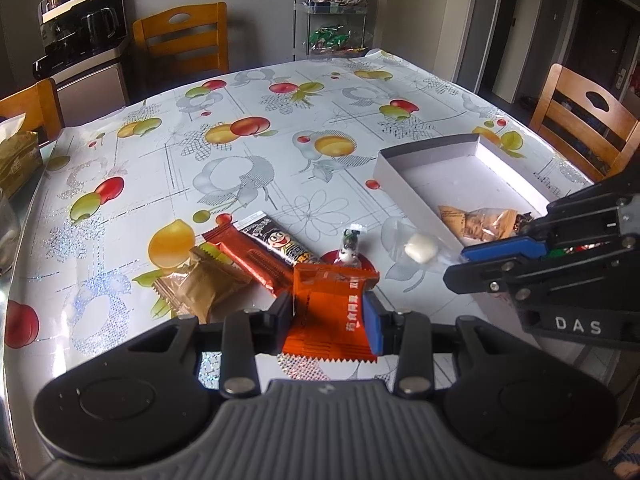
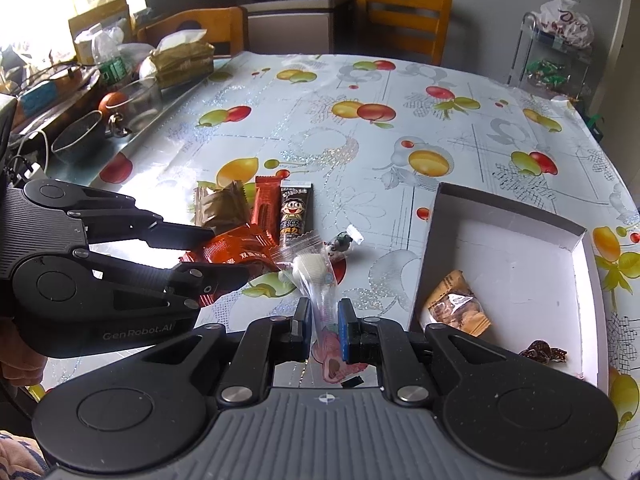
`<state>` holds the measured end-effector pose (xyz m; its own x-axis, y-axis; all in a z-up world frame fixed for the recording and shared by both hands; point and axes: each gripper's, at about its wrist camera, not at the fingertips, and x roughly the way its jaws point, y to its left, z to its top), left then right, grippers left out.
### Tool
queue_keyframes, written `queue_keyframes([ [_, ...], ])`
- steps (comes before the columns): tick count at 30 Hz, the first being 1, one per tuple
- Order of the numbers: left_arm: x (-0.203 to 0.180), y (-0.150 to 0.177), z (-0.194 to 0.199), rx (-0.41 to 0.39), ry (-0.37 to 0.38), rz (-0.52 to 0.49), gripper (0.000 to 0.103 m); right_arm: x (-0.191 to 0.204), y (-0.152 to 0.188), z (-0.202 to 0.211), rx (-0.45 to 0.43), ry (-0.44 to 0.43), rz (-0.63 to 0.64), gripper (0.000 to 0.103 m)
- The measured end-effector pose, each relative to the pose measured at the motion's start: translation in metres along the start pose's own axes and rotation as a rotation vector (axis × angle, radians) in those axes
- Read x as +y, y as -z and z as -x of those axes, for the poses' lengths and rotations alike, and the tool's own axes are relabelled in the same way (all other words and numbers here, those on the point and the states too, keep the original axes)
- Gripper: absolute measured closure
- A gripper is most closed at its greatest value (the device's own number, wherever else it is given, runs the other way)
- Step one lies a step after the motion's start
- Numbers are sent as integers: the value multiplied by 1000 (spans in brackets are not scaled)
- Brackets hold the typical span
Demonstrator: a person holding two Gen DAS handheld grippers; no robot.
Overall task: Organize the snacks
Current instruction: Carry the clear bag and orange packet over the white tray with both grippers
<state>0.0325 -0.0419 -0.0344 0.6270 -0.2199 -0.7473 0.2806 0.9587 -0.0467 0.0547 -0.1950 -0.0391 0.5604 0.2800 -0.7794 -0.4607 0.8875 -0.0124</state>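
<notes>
On the fruit-print desk [image 2: 460,92] a white cardboard box [image 2: 512,216] sits at 3 o'clock. Left tongs [image 1: 329,312] pinch an orange snack packet [image 1: 332,320]; right tongs [image 2: 325,326] pinch a clear-wrapped white candy [image 2: 310,268] at 6 o'clock.

The left gripper's [image 1: 328,316] fingers cover both side edges of the orange packet [image 1: 332,320], whose print is too small to read. In the right wrist view, the clear wrapper's [image 2: 316,280] lower end blurs behind the right gripper [image 2: 325,328]. A dark candy [image 2: 542,354], possibly chocolate, lies in the white box [image 2: 520,216], whose near corner the gripper body hides.
</notes>
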Motion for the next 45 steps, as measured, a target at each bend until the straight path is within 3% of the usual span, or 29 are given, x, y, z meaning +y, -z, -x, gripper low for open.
queue_keyframes([
  [45, -38, -37, -10, -49, 109, -67, 68, -52, -5, 30, -77, 100, -115, 88],
])
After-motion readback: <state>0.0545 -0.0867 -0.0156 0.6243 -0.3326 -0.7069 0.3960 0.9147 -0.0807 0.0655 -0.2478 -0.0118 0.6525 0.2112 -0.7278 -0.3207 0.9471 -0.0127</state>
